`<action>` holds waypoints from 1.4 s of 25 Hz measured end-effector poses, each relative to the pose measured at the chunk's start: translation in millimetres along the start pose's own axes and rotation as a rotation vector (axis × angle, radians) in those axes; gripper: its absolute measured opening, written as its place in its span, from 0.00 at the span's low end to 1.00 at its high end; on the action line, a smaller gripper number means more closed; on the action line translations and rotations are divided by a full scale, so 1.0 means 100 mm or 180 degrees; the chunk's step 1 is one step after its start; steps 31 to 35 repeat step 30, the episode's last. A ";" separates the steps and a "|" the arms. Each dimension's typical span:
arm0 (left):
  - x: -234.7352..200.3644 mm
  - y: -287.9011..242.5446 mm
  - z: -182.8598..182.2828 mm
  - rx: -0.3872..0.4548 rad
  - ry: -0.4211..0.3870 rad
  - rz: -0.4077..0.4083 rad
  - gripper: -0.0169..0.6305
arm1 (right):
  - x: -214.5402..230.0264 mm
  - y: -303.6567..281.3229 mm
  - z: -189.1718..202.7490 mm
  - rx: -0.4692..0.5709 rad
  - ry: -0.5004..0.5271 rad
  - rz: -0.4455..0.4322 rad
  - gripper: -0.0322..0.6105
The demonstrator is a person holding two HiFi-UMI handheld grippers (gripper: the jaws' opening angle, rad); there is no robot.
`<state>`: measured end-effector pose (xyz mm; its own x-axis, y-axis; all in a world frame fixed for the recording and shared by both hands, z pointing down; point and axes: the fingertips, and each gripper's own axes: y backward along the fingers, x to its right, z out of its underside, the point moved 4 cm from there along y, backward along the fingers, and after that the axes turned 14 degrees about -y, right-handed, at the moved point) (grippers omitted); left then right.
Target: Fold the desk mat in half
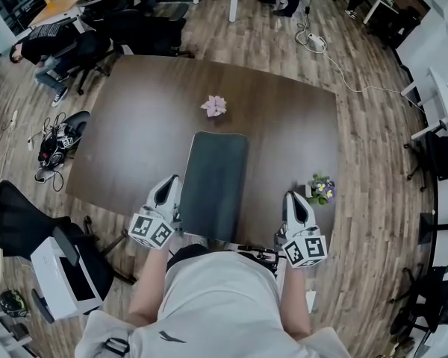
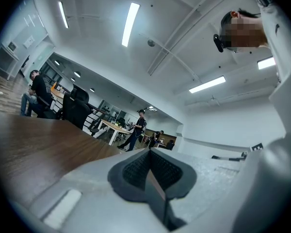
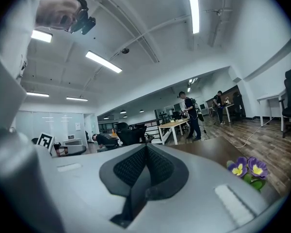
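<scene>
The dark grey desk mat lies flat on the brown table, its long side running away from me and its near end at the table's front edge. My left gripper rests just left of the mat's near part, jaws shut with nothing between them. My right gripper sits well to the right of the mat, apart from it, also shut and empty. Both point level, away from me. The mat does not show in either gripper view.
A pink paper flower lies beyond the mat's far end. A small pot of purple flowers stands close to the right gripper's right side. Office chairs, a power strip and cable lie on the floor around the table; people are in the background.
</scene>
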<state>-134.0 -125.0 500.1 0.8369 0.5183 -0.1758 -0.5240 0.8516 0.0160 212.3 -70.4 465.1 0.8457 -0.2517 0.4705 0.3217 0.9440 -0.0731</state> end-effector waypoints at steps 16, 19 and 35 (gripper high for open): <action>0.01 0.06 0.00 -0.0022 -0.0006 -0.0038 0.03 | 0.04 0.02 0.03 -0.0077 0.0003 0.0097 0.05; 0.03 0.07 0.00 -0.0014 0.0007 -0.0051 0.03 | 0.05 0.05 0.04 -0.0080 0.0001 0.0096 0.05; 0.01 0.13 0.03 -0.0007 -0.0015 -0.0021 0.03 | 0.04 0.05 0.08 -0.0101 -0.0048 0.0094 0.05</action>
